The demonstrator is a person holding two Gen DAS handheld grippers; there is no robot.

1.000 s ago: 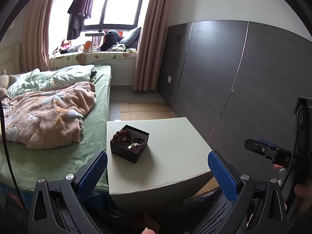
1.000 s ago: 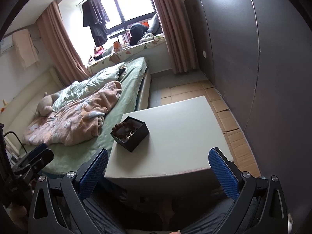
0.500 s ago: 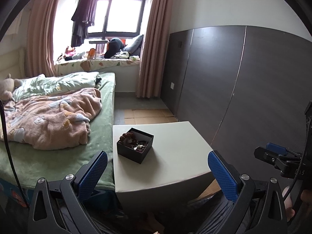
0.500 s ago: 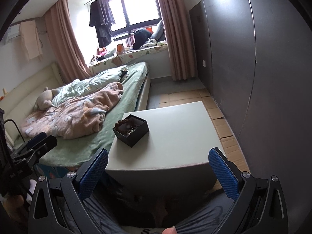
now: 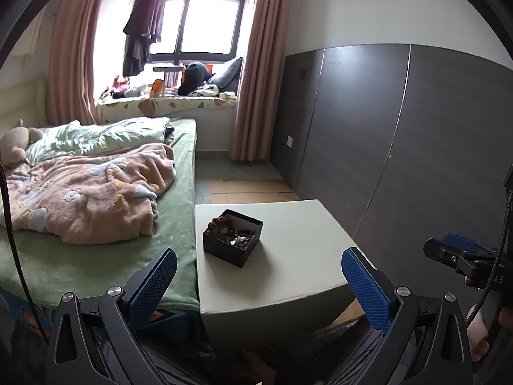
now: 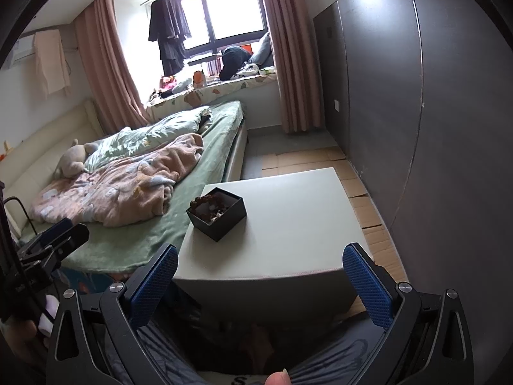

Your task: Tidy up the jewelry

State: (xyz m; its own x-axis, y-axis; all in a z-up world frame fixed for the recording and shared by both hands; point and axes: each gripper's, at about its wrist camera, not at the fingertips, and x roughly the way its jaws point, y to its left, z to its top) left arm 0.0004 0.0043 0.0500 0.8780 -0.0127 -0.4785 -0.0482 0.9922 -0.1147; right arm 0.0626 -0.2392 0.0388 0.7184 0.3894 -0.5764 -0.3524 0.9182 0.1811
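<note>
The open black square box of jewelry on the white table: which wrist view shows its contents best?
The left wrist view: the open black box sits nearer the frame centre, its brown beads and small pale pieces visible. The right wrist view shows the same box from its other side, contents darker and more bunched.

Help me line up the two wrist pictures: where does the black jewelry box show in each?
Left wrist: black jewelry box just below centre, on the white table's left side.
Right wrist: black jewelry box left of centre, near the table's left edge.
Shared landmark: pink blanket on the bed.
</note>
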